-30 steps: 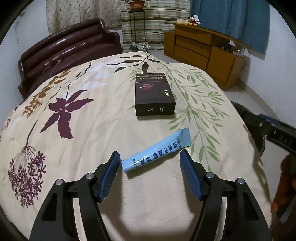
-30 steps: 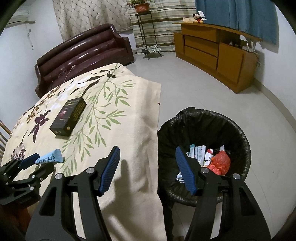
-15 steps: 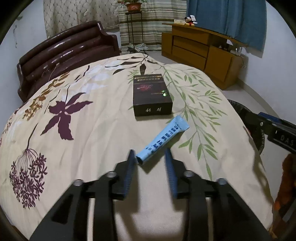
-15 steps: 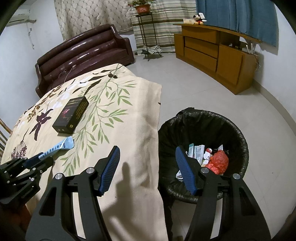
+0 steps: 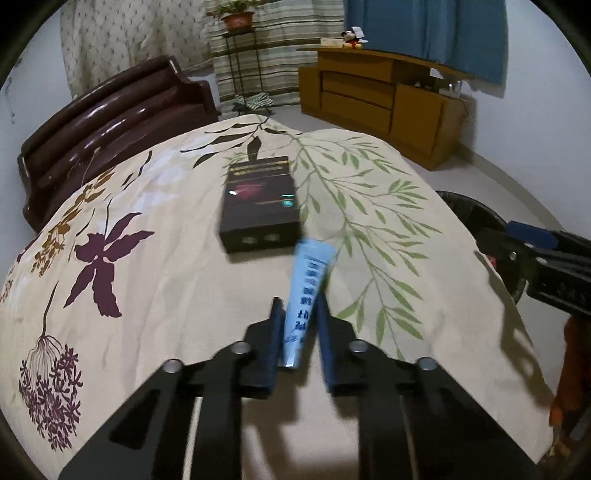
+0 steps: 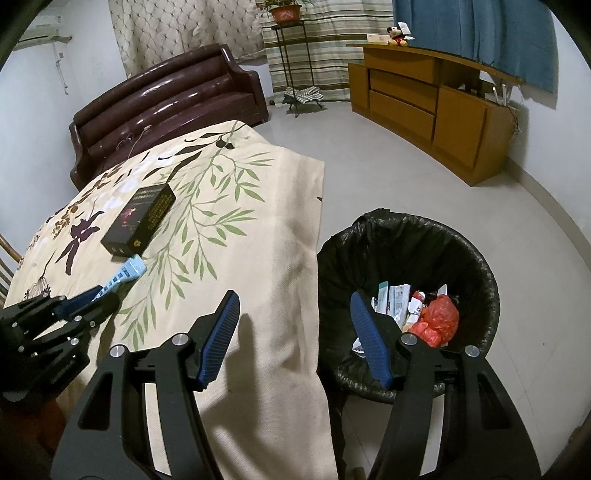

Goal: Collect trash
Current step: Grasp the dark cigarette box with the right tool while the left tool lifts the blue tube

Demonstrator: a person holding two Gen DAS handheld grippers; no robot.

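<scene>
The left gripper [image 5: 298, 325] is clenched on one pale blue tube [image 5: 306, 299], its two blue pads pressed against the tube's lower half; the tube's flat end sticks out ahead of the fingers, just beside the near end of one dark box [image 5: 258, 206], and whether the two touch cannot be told; the left wrist view is blurred around the grip. From the right wrist view the tube [image 6: 123, 275] slants up from the left gripper [image 6: 98, 299] over the floral cloth [image 6: 240, 258], with the box [image 6: 138, 219] lying flat on the cloth just beyond it. The right gripper [image 6: 293, 332] hangs released, its two pads well apart with nothing between them, over the cloth's hanging edge and the bin [image 6: 476, 266]. One bin stands on the floor just beside the table, lined with a black bag; inside lie one red crumpled bag [image 6: 436, 321] and several pale wrappers, too jumbled to count. Behind stand one brown sofa [image 6: 166, 103], one wooden cabinet [image 6: 424, 107] and one potted plant [image 6: 284, 11] on a stand.
</scene>
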